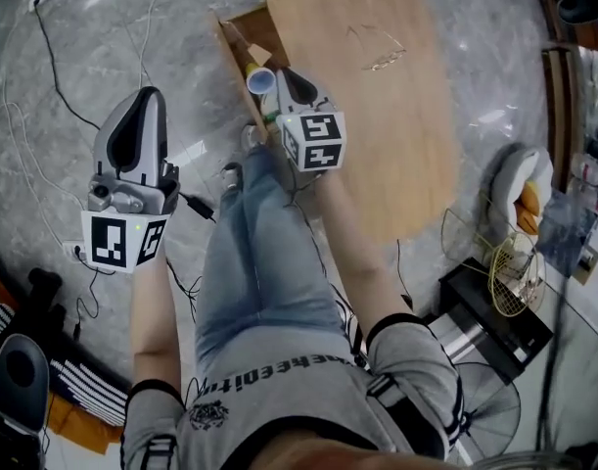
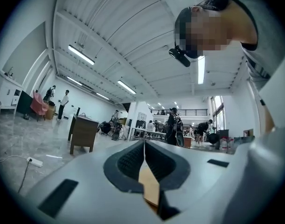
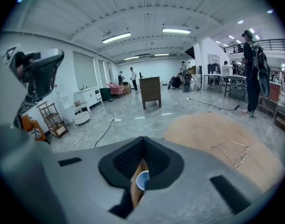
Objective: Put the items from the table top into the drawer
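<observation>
Currently the right gripper (image 1: 285, 76) hangs just above the open wooden drawer (image 1: 230, 45), which juts from the left far side of the oval light-wood table top (image 1: 377, 145). Its jaws are pressed together with nothing between them. Directly below them in the right gripper view sits a small cylinder with a pale blue round end (image 1: 260, 79), lying inside the drawer against its wooden wall and not touching the jaws.

The left gripper (image 1: 150, 96) is well left of the table, over the grey marbled floor, and points level. Its jaws also meet at the tips and grip nothing (the tan patch behind them looks like wood, but what it is cannot be told).

One item is left on the table top: a pair of thin wire-framed glasses (image 1: 379, 57), on the far part and right of the right gripper.

Judgement on step: one deposit looks finished, the cylinder being in the drawer and the gripper empty above it. The glasses are not yet fetched.

Next move calls for:
- parting the right jaws
- carrying them right and slightly farther, over the glasses
- coming down low, since the frame lies flat and thin on the wood
- closing on a stout part, probably the bridge or a hinge, as thin wire may slip.
</observation>
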The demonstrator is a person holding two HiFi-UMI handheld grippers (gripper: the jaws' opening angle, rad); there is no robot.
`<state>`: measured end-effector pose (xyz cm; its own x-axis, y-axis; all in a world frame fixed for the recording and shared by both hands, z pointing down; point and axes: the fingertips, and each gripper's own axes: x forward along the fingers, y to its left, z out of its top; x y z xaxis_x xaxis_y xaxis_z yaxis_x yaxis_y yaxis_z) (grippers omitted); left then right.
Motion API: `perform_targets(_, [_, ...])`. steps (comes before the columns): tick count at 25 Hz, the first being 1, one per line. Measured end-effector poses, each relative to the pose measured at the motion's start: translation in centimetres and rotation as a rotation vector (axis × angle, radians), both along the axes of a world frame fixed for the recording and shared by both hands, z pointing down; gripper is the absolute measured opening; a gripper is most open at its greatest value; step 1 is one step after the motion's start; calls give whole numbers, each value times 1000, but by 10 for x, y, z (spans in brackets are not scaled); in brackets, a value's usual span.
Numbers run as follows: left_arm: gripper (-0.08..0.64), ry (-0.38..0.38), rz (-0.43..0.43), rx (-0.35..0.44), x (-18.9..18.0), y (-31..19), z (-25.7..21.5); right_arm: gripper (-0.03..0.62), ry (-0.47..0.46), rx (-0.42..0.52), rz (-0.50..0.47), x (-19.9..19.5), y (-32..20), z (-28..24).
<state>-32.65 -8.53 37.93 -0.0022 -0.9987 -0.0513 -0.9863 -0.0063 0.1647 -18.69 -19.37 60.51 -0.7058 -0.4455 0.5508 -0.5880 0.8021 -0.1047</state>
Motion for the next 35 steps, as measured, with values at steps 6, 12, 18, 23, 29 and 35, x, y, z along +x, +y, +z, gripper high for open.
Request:
perform_targets(6, [12, -16, 37, -21, 20, 16, -24, 3, -43, 48, 22, 23, 22, -58])
perform_targets(12, [12, -30, 67, -26, 34, 25, -53, 3, -91, 68, 51, 41, 38, -110])
perform_targets(18, [12, -44, 96, -21, 45, 31, -82, 3, -127, 96, 79, 58, 49, -158])
perform_targets(23, [12, -45, 110, -16, 55, 36, -101, 3, -154, 147, 89, 69, 57, -196])
perform_targets(29, [12, -46, 111, -23, 67, 46, -117, 3, -194, 183, 87, 81, 69, -235])
perform_targets(35, [12, -58, 98, 14, 79, 47, -148, 4, -227, 234, 92, 97, 74, -274])
